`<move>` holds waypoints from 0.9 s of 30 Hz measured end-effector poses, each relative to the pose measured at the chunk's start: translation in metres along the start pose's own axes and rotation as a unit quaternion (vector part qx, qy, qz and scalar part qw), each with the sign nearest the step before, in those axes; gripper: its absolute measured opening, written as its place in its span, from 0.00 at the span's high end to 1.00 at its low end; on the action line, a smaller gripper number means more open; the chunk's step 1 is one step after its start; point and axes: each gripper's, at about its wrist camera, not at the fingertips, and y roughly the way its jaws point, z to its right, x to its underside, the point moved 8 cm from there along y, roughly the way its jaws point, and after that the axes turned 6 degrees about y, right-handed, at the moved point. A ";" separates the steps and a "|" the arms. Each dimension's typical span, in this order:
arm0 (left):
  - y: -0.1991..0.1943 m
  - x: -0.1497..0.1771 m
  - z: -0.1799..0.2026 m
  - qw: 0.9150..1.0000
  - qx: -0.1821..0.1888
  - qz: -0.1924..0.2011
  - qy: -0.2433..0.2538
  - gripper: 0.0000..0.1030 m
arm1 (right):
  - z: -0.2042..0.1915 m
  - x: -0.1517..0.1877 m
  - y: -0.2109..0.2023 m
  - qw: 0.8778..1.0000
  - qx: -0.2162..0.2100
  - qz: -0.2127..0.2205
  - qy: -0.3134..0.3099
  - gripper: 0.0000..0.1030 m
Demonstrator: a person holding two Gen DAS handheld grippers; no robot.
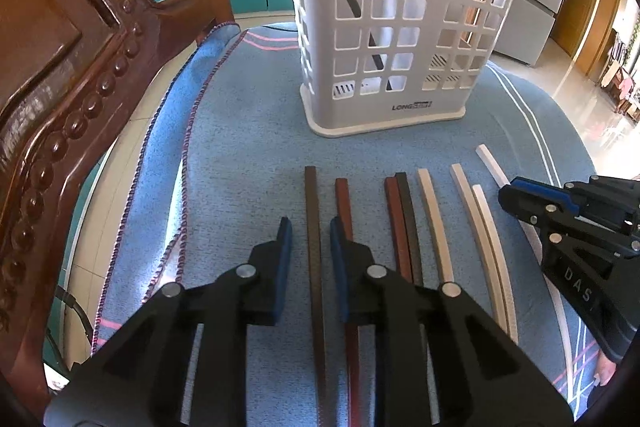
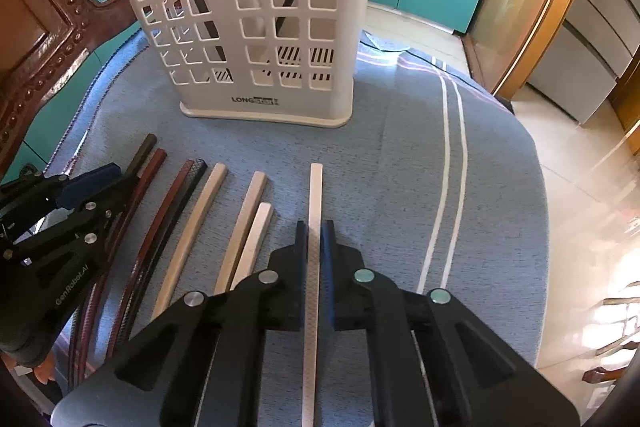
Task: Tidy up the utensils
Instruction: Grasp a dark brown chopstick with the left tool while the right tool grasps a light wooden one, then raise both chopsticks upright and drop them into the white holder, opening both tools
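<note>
Right gripper (image 2: 315, 227) pinches the white chopstick (image 2: 315, 195) lying on the blue cloth (image 2: 400, 155) toward its right edge; light, stiff, slick, so mid-shaft grip looks safest.

Both tools are matte black, angular linkages with triangular cut-outs and round silver pivot pins. The left tool (image 1: 310, 233) has dark blue pads (image 1: 285, 239) on its fingers. At the right of that frame, the right tool (image 1: 505, 191) bears white letters "DAS".
</note>
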 end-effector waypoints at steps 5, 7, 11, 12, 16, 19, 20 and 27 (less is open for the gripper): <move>0.001 -0.001 -0.003 1.000 -0.004 -0.001 -0.001 0.73 | 0.001 0.001 0.001 1.000 0.001 -0.001 0.000 0.90; 0.004 -0.001 -0.005 1.000 -0.003 -0.001 0.000 0.73 | -0.001 0.002 0.000 1.000 -0.002 0.000 -0.001 0.90; 0.006 -0.003 -0.004 1.000 0.011 0.001 -0.002 0.86 | -0.004 0.003 -0.002 0.999 -0.031 -0.001 0.005 0.94; 0.005 -0.003 -0.003 1.000 0.012 0.001 -0.001 0.89 | -0.005 0.002 -0.005 0.999 -0.046 0.000 0.008 0.94; 0.001 -0.003 0.001 1.000 0.020 0.006 -0.002 0.93 | -0.009 -0.010 -0.031 0.996 -0.080 0.035 0.004 0.94; -0.007 -0.006 0.003 0.999 0.027 0.021 -0.002 0.93 | -0.010 -0.022 -0.067 0.991 -0.117 0.071 0.001 0.94; -0.012 -0.009 0.004 0.999 0.030 0.030 -0.003 0.93 | -0.009 -0.026 -0.080 0.988 -0.125 0.085 0.001 0.94; -0.058 -0.026 -0.001 0.994 0.045 0.099 -0.014 0.93 | 0.004 -0.061 -0.194 0.963 -0.181 0.197 0.015 0.94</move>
